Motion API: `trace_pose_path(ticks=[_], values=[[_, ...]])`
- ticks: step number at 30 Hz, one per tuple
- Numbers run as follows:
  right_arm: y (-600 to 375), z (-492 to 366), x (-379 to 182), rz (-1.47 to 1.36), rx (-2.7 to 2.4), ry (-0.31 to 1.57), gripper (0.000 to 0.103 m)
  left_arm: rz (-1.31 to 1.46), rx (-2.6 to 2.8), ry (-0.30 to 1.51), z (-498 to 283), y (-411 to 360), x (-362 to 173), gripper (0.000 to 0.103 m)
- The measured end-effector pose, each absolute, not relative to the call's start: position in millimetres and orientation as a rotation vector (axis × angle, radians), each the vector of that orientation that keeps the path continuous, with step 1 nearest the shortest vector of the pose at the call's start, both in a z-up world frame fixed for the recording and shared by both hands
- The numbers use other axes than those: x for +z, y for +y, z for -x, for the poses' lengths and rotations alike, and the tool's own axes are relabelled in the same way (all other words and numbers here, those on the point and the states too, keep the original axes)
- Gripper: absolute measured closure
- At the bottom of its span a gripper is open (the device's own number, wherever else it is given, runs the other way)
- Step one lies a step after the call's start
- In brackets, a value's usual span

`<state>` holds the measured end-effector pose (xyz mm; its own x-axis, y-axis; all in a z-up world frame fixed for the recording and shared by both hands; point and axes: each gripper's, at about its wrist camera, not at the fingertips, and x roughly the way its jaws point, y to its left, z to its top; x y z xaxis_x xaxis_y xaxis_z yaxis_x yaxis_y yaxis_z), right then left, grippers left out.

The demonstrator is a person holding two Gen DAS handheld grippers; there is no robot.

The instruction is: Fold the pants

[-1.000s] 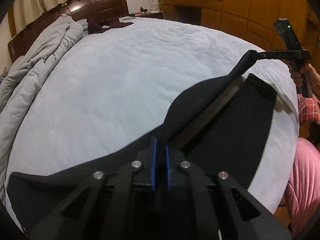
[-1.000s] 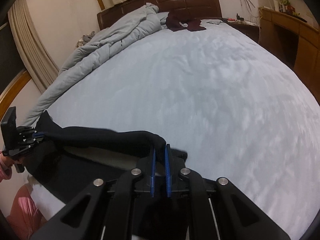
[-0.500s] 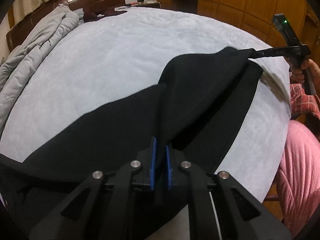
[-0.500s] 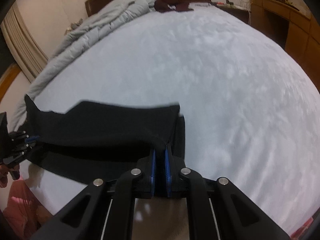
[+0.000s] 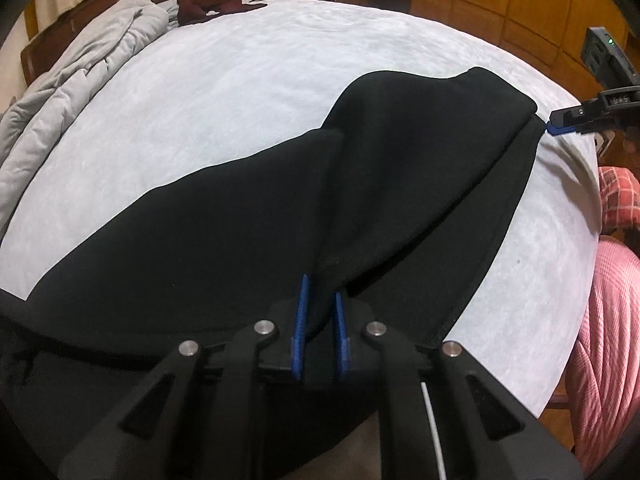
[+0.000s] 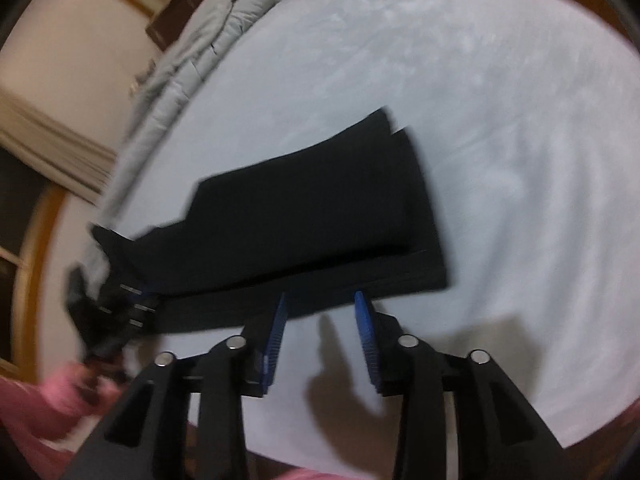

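Observation:
Black pants (image 5: pixel 248 232) lie on the pale blue bed, one leg laid over the other. My left gripper (image 5: pixel 320 300) is shut on a bunch of the pants' fabric at the near edge. In the right wrist view the pants (image 6: pixel 320 216) lie flat, two layers stacked. My right gripper (image 6: pixel 322 308) is open and empty just short of the pants' near edge. It shows at the far right of the left wrist view (image 5: pixel 560 122), clear of the leg end. The left gripper (image 6: pixel 132 304) shows at the pants' left end.
A rumpled grey duvet (image 5: pixel 68 80) lies along the bed's left side. Dark red clothing (image 5: pixel 200 8) sits near the wooden headboard. Wooden cabinets (image 5: pixel 520 8) stand to the right. The person's pink clothing (image 5: pixel 608 340) is at the bed's near right edge.
The lifted leg has been carried over and laid on the other leg. My right gripper has let go of the pants, opened and drawn back. My left gripper still holds.

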<state>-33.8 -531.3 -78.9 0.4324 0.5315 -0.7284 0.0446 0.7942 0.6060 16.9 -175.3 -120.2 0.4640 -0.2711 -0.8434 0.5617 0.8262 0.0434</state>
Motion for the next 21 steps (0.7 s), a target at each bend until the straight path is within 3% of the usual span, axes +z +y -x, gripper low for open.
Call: trace_pose_path(ticks=[11,13,14,15,21], values=[[-541,-2,-113,-0.907,0.303,1.05,0.056,-0.321,-0.539,0.979,-23,-173,-116,0.092],[-544,-5,-117,-0.939,0.294,1.039,0.065,-0.317,-0.542,0.982,-24,-172,-116,0.092],[-545,-6,-117,-0.937,0.295,1.039,0.087,-0.312,-0.543,0.985,-25,-171,-115,0.092],[-547,-6,-116,-0.945,0.298,1.035,0.097,-0.306,-0.545,0.987,-25,-170,-114,0.091],[-554,9,-87,-0.931,0.31,0.98,0.097,-0.321,-0.572,0.954,-15,-170,-95,0.091]])
